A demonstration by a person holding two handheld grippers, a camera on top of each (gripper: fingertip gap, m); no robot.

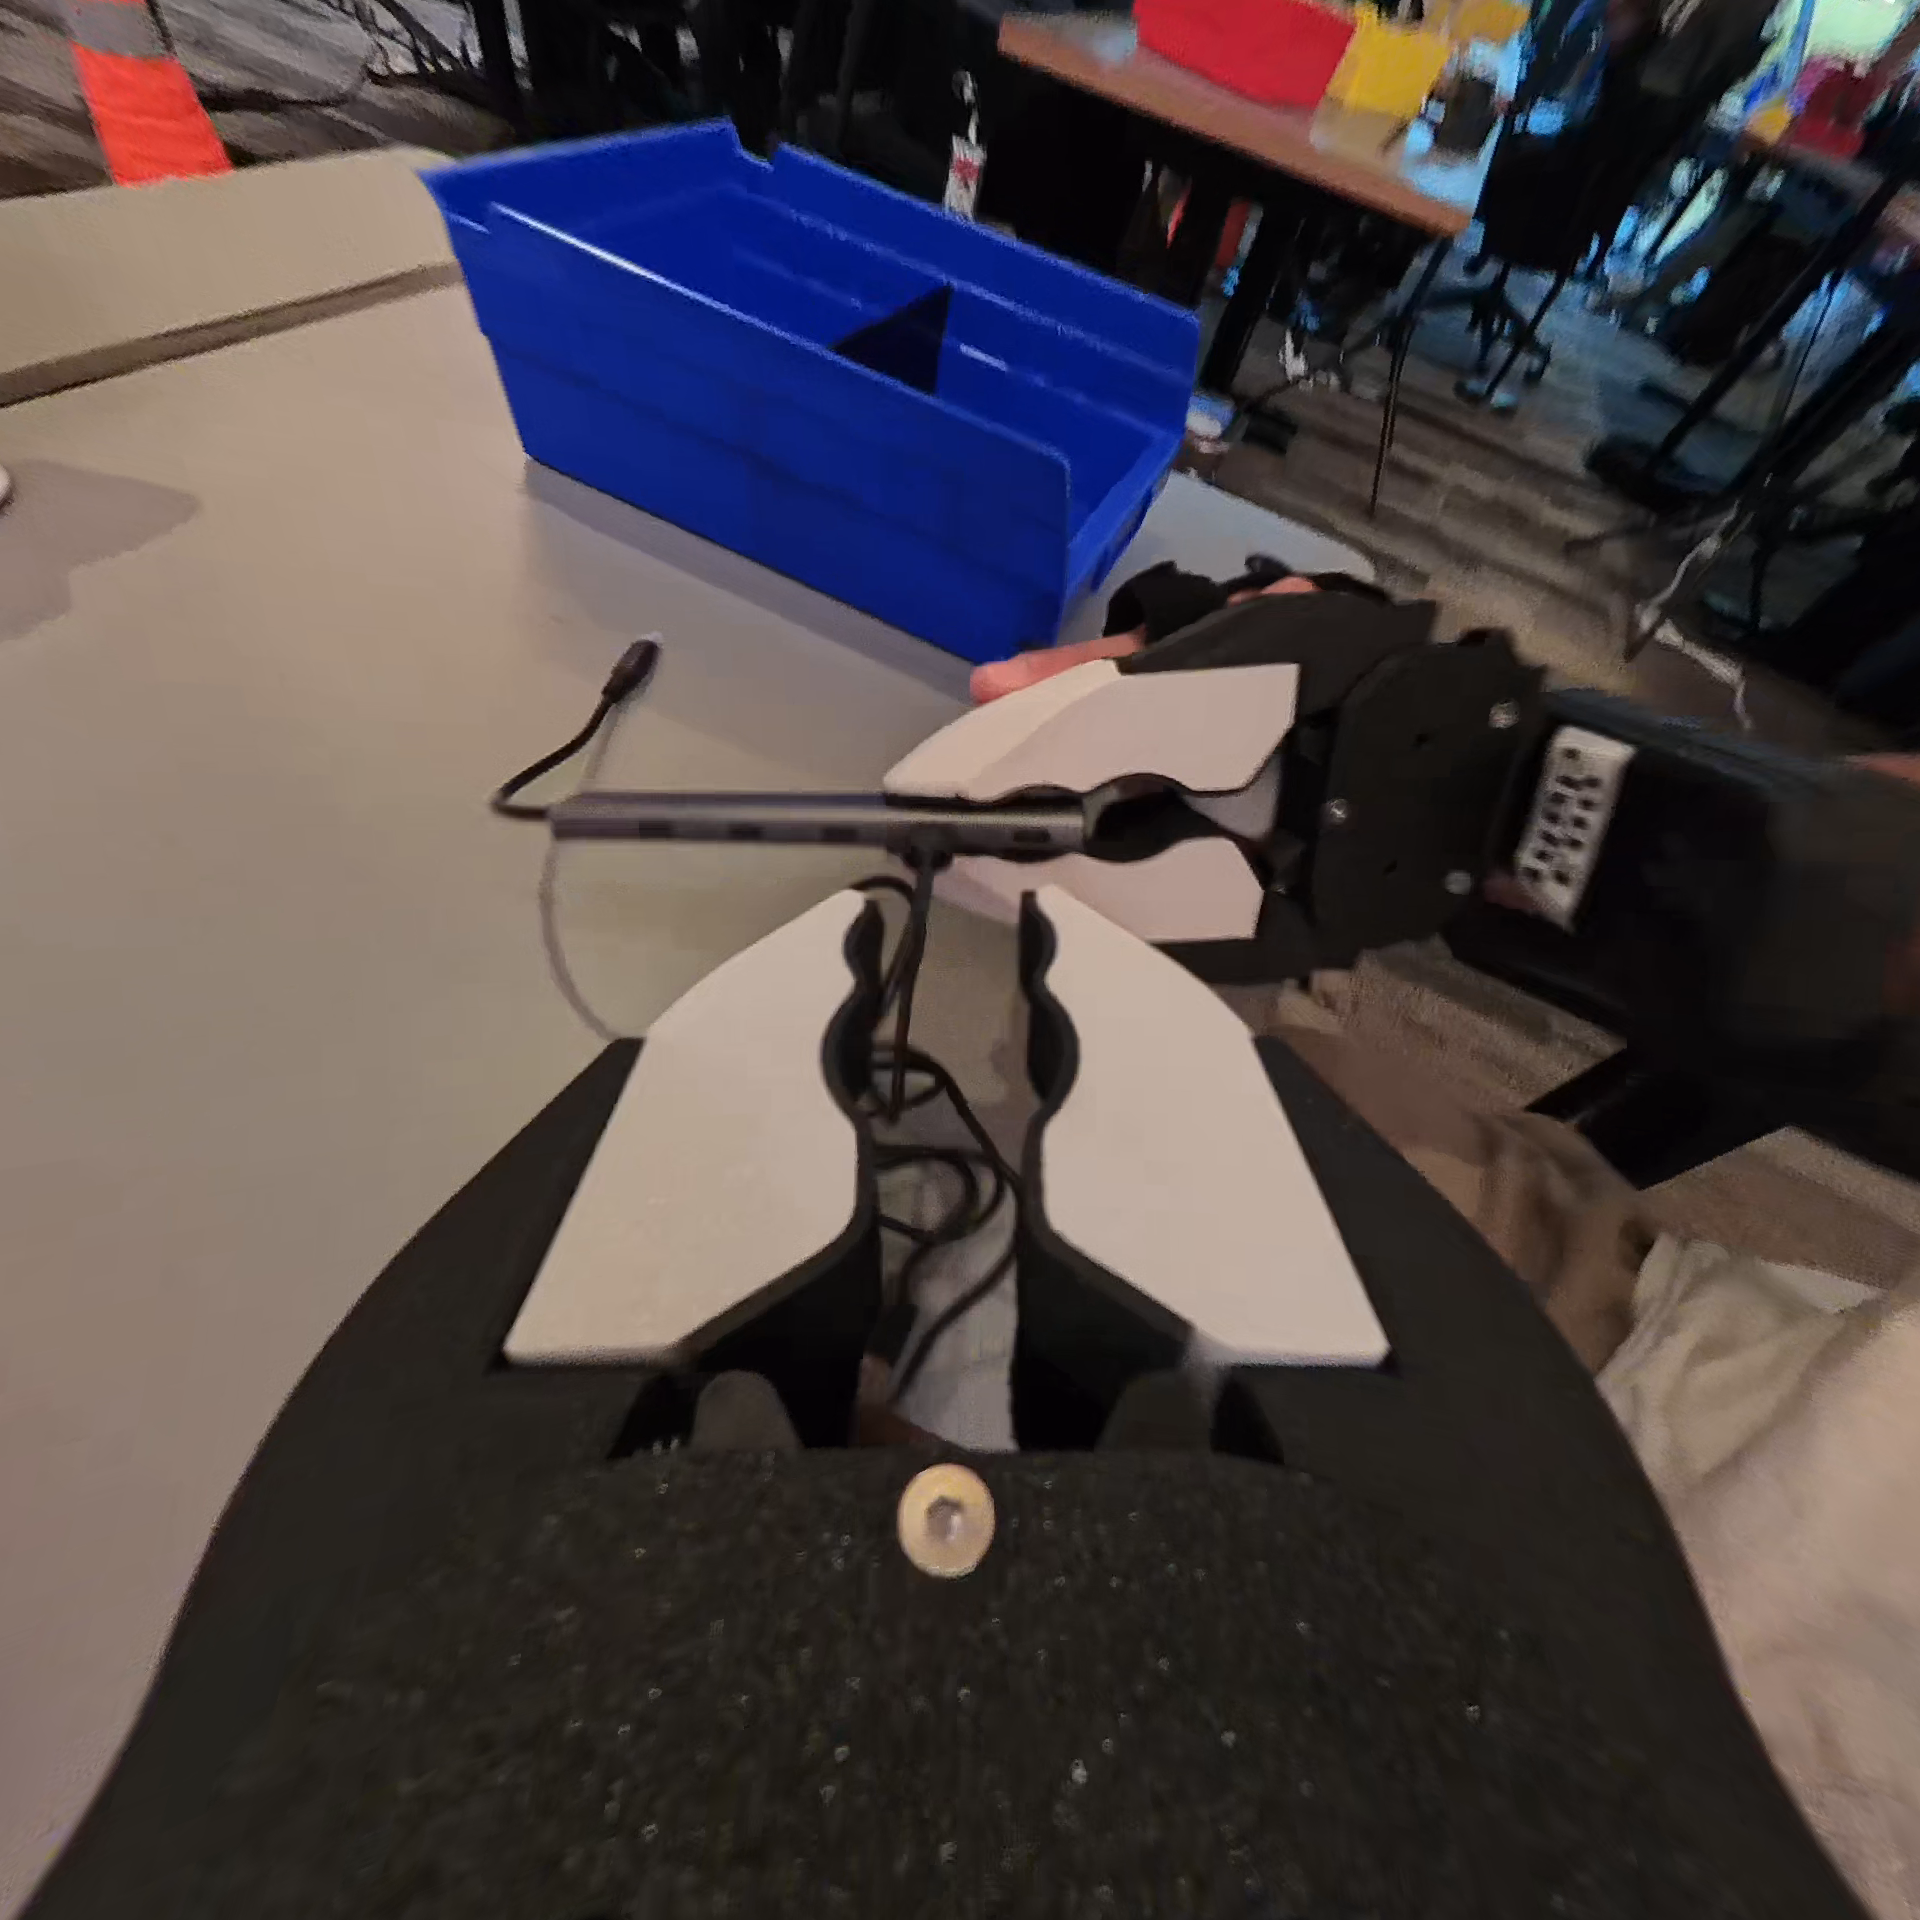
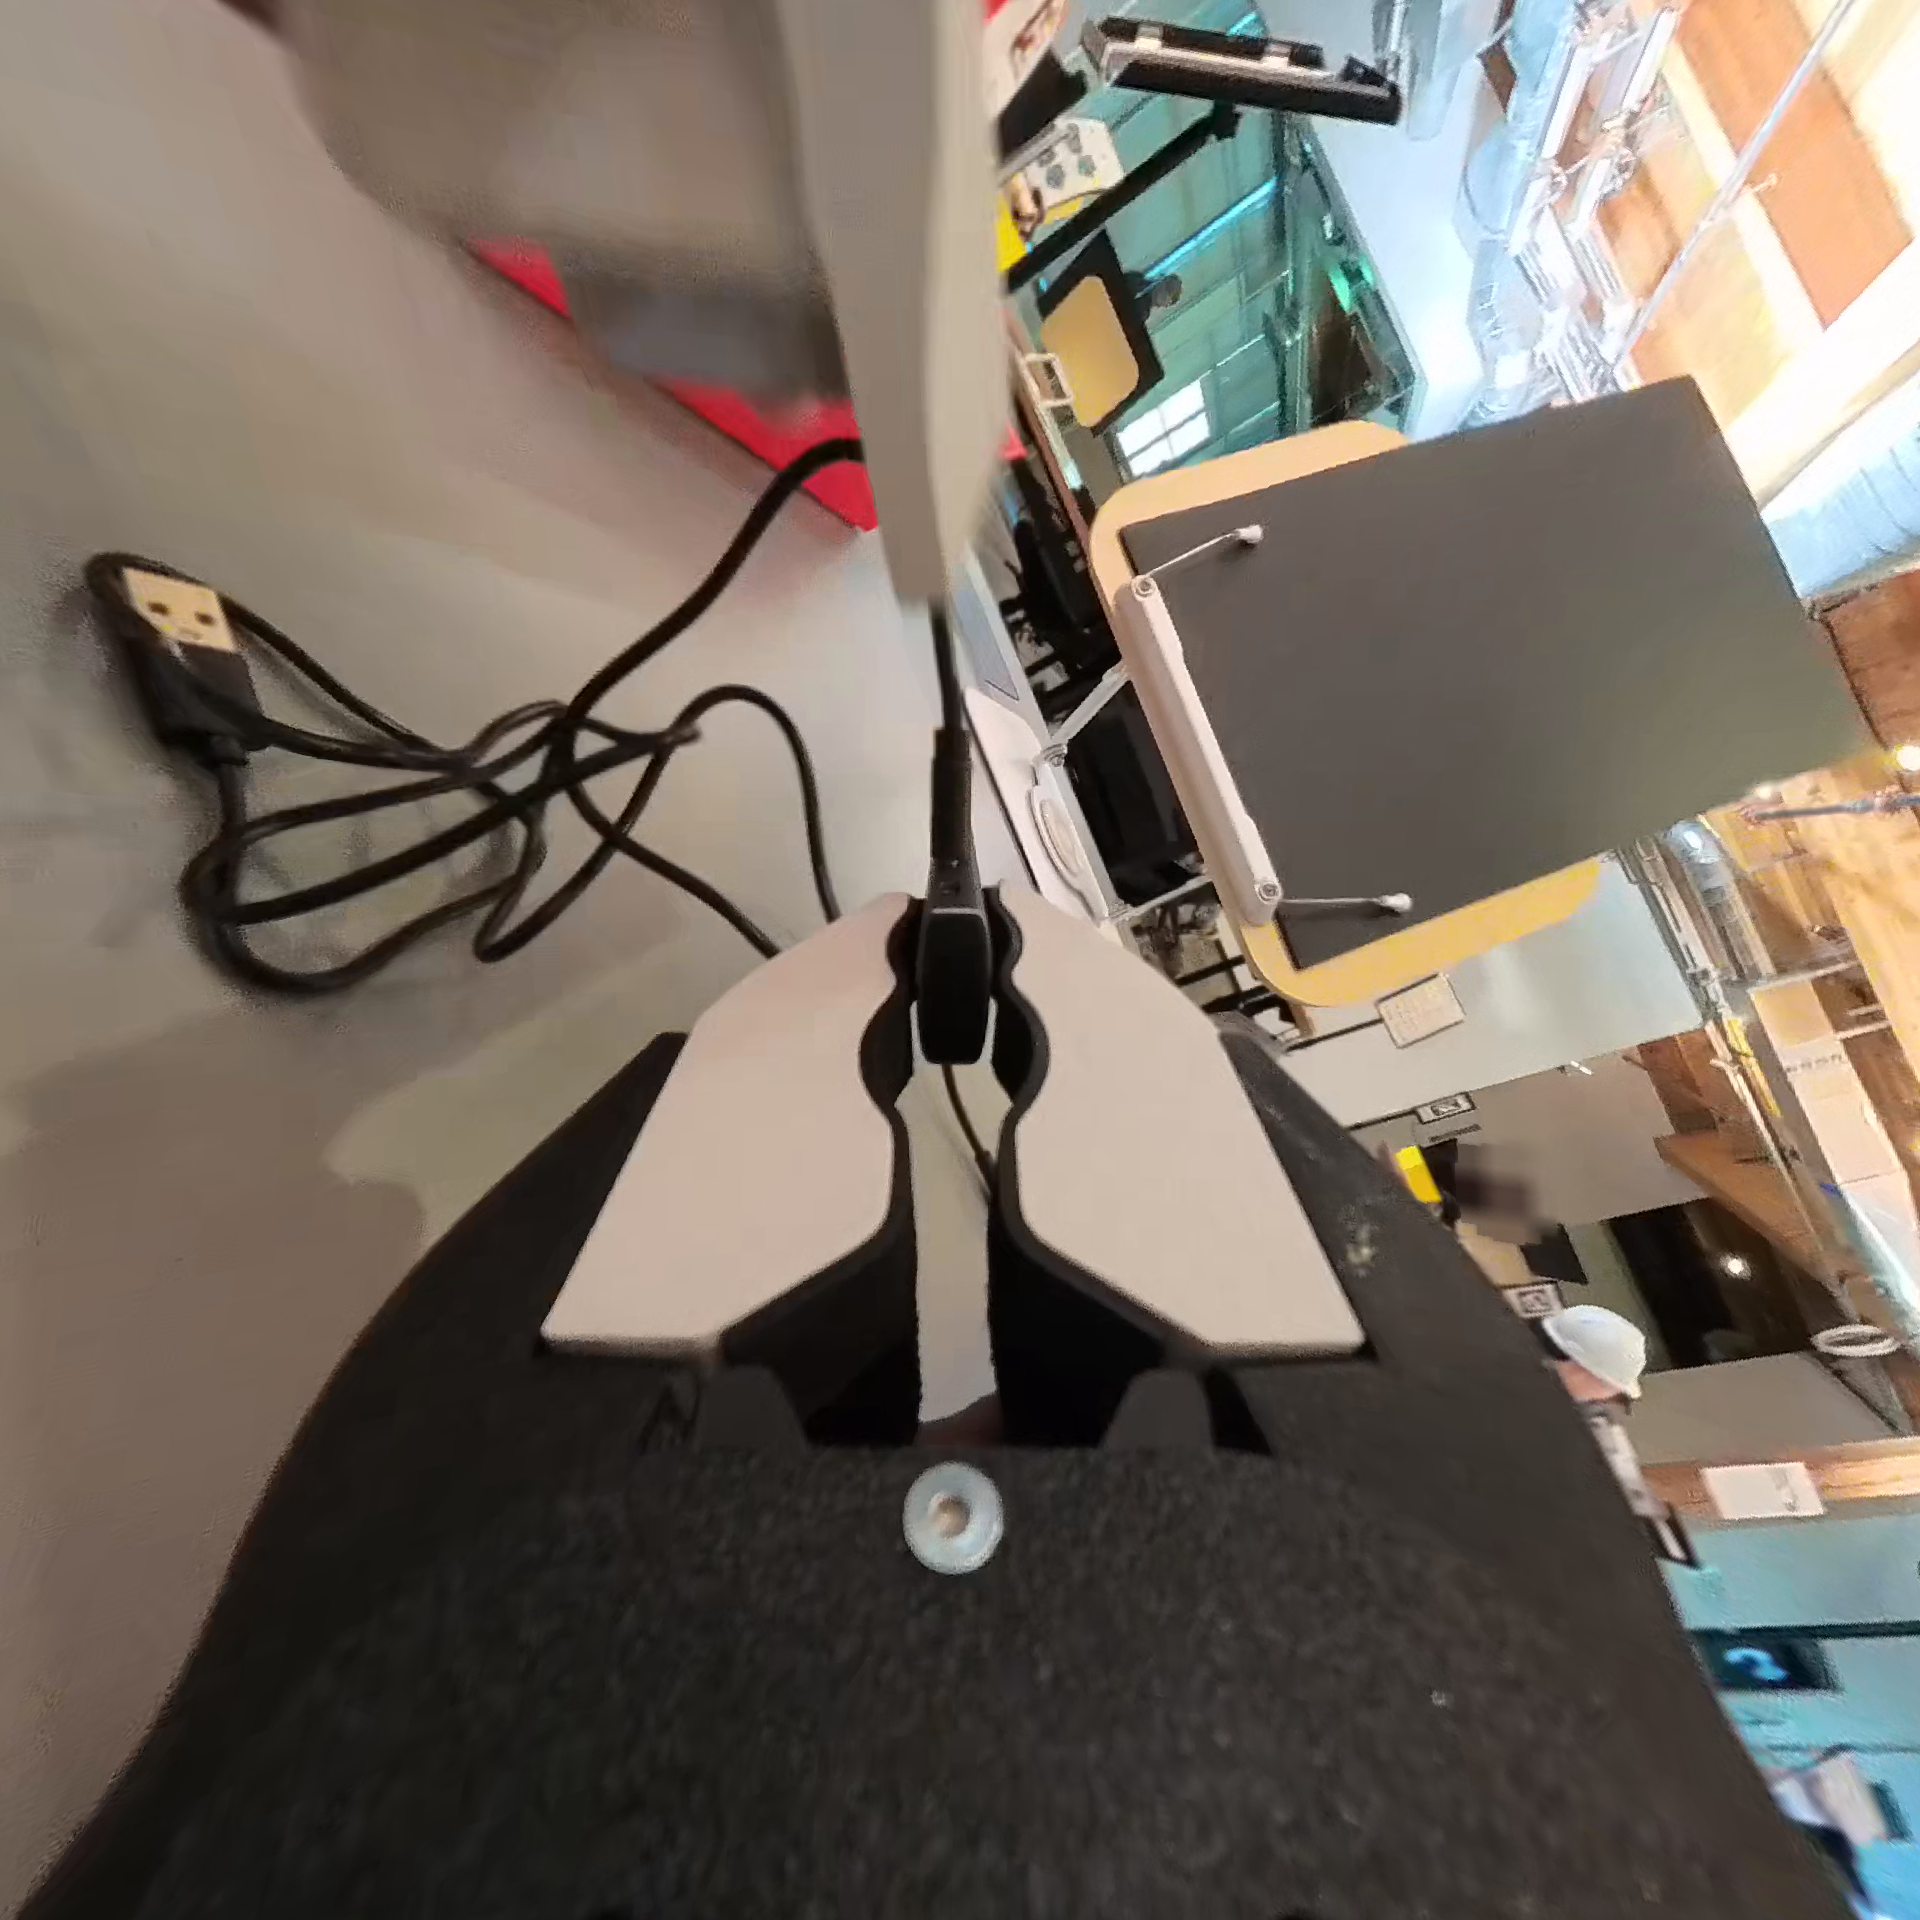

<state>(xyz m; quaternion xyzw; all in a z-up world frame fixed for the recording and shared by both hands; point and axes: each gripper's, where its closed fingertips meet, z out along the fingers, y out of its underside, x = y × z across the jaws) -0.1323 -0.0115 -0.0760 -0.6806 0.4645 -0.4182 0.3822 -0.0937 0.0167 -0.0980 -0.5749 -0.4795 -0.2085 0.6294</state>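
Left tongs (image 1: 945,914): two pale grey fingers (image 1: 717,1132) with wavy black inner edges, seated in a speckled black body; one silver screw with washer (image 1: 945,1519) at lower centre of frame. Right tongs (image 2: 951,914): same build, same screw (image 2: 953,1509). At right of the left wrist view, their black housing carries small screws and a white label (image 1: 1567,821).

Bin (image 1: 790,416) on table (image 1: 260,727) — hub (image 1: 790,821) before it, cable (image 2: 416,810) beside.

Grey table (image 1: 260,727) with blue bin (image 1: 790,416) and tangled black USB cable (image 2: 416,790) directly on it
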